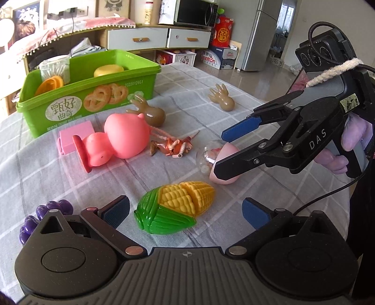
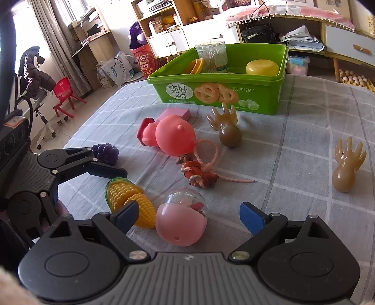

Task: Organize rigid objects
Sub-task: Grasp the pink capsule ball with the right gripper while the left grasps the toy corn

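altogether two brown hand toys (image 2: pixel 226 126) (image 2: pixel 346 164), one corn (image 1: pixel 175 206), one capsule (image 2: pixel 181 218).

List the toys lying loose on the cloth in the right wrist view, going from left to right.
Purple grapes → corn → pink pig → pink capsule ball → nearer brown hand toy → far-right brown hand toy.

A microwave (image 1: pixel 195 13) tops the cabinet (image 1: pixel 159 38).
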Demonstrator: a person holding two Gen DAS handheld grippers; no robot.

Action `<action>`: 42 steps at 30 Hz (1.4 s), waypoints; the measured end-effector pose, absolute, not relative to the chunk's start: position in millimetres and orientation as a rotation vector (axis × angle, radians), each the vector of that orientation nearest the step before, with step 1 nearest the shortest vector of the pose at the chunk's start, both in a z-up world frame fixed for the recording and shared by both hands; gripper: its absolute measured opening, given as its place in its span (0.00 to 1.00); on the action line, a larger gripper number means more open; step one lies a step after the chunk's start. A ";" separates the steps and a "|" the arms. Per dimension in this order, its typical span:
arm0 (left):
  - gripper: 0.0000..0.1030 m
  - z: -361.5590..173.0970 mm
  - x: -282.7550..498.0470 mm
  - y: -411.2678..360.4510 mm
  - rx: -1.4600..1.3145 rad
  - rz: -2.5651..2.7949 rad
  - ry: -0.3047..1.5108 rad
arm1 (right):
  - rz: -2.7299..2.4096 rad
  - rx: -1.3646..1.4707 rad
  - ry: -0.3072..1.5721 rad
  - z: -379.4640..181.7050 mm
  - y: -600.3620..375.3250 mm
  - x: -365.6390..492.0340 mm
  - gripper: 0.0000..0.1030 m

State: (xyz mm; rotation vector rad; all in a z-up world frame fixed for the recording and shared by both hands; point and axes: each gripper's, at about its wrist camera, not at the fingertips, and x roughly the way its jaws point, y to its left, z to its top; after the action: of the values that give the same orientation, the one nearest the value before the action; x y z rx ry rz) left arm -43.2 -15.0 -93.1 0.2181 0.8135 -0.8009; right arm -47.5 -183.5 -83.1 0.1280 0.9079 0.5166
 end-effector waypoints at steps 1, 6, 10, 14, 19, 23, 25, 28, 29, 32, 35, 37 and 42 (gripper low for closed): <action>0.95 -93.7 -43.4 -15.9 0.217 -0.801 0.812 | 0.518 0.127 0.903 -82.9 -183.5 -48.1 0.67; 0.88 -94.9 -43.4 -19.1 0.216 -0.803 0.809 | 0.521 0.124 0.898 -82.3 -183.9 -49.3 0.66; 0.77 -93.6 -41.7 -18.0 0.204 -0.797 0.808 | 0.530 0.122 0.892 -81.4 -183.5 -50.5 0.62; 0.70 -92.7 -40.8 -17.3 0.201 -0.800 0.811 | 0.538 0.120 0.898 -82.0 -182.9 -50.4 0.53; 0.66 -89.5 -41.4 -15.6 0.198 -0.798 0.806 | 0.547 0.119 0.905 -82.9 -181.8 -50.4 0.42; 0.60 -86.1 -39.9 -13.7 0.196 -0.794 0.806 | 0.549 0.121 0.912 -82.9 -181.0 -49.3 0.24; 0.56 -83.8 -38.5 -12.4 0.192 -0.778 0.804 | 0.542 0.120 0.914 -82.2 -181.1 -48.3 0.23; 0.49 -78.8 -35.1 -9.3 0.172 -0.763 0.799 | 0.520 0.121 0.909 -81.0 -181.7 -46.4 0.23; 0.49 -76.9 -34.0 -8.2 0.168 -0.754 0.799 | 0.513 0.128 0.907 -80.5 -182.9 -45.2 0.22; 0.49 -74.6 -32.0 -6.2 0.165 -0.737 0.798 | 0.500 0.141 0.904 -78.8 -185.4 -42.6 0.22; 0.49 -73.0 -31.8 -5.8 0.161 -0.731 0.793 | 0.480 0.140 0.901 -77.0 -186.2 -40.6 0.22; 0.49 -70.2 -32.1 -5.5 0.156 -0.731 0.787 | 0.474 0.146 0.898 -75.5 -187.1 -39.1 0.22; 0.48 -57.4 -29.5 -1.7 0.132 -0.704 0.746 | 0.448 0.158 0.879 -68.4 -189.4 -33.8 0.22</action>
State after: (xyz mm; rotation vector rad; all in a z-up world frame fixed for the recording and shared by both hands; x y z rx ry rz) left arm -29.5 -1.7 -57.4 0.1319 0.7457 -0.7042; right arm -33.8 -189.4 -68.4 0.1575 0.8786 0.4484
